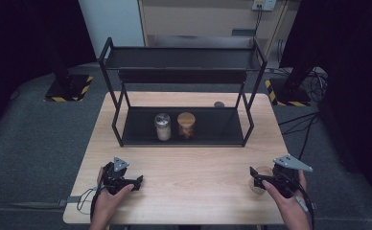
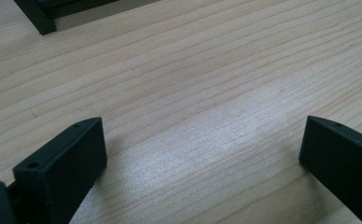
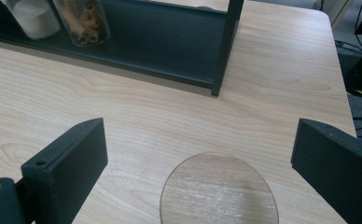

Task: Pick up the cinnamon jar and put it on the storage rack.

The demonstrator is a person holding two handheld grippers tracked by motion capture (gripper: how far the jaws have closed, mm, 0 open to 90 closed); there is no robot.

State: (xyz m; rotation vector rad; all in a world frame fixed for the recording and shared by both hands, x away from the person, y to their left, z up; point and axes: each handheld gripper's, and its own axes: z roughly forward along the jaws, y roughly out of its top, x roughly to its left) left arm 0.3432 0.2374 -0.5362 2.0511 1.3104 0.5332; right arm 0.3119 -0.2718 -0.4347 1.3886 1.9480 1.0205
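With its jaws spread wide and gripping nothing, the right gripper [image 3: 198,154] hovers over the wooden lid [image 3: 219,189] lying flat on the bench [image 3: 281,70], so closing too high would likely slip off its thin edge.

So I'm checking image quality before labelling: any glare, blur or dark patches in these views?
High view: table evenly lit, surroundings dark, soft overall. Left gripper view: a pale sheen on the wood, near jaws slightly soft. Right gripper view: sharp on the rack, with a faint sheen on the round wooden lid.
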